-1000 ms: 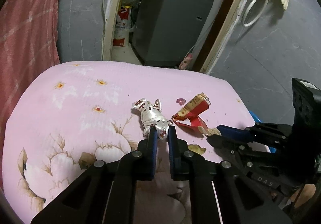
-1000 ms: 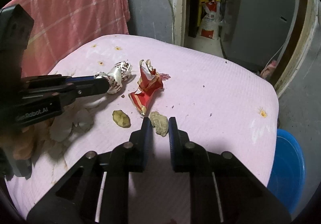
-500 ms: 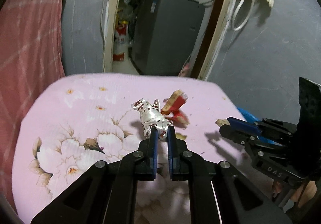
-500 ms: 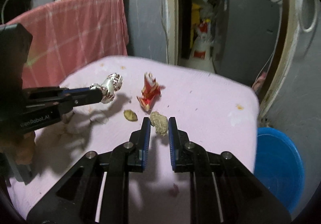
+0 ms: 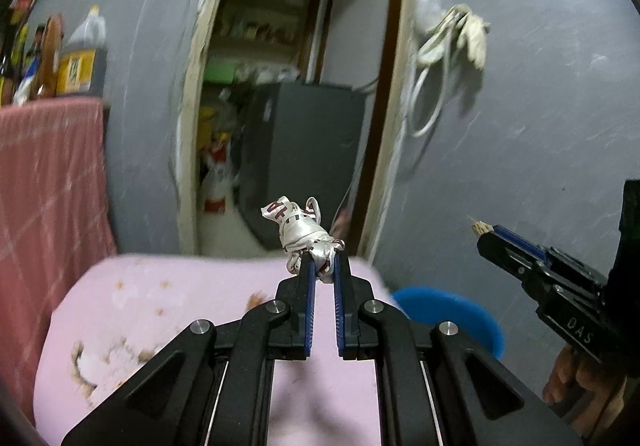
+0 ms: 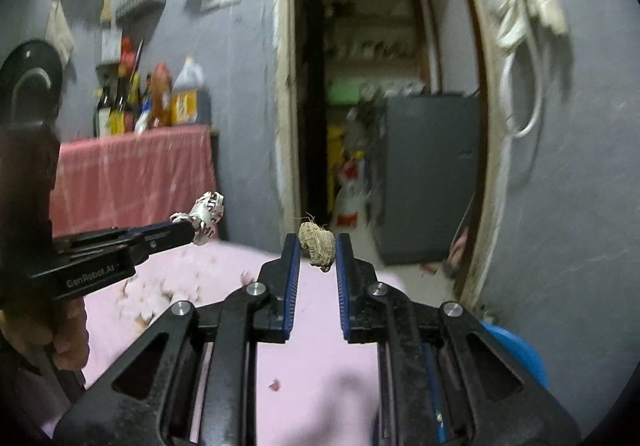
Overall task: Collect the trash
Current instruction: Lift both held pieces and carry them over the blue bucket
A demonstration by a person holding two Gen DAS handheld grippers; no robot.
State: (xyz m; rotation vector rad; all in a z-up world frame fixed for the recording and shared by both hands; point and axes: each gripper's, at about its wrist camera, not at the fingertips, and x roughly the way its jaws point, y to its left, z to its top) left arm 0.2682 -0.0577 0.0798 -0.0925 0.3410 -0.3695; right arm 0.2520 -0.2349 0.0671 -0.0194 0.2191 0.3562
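Left gripper (image 5: 322, 266), near level, clamps a silver wrapper (image 5: 306, 234); right gripper (image 6: 316, 250) pinches a seemingly brownish lump (image 6: 318, 244).

A lived-in home, likely a kitchen corner; grey plastered walls (image 5: 540, 126), a pink flowered tablecloth (image 5: 168, 310), oil and sauce bottles (image 6: 160, 98) above a red cloth (image 6: 132, 174), wall racks (image 6: 140, 2), a doorway (image 6: 360, 86) onto cluttered storage shelves, a blue basin (image 5: 452, 310).
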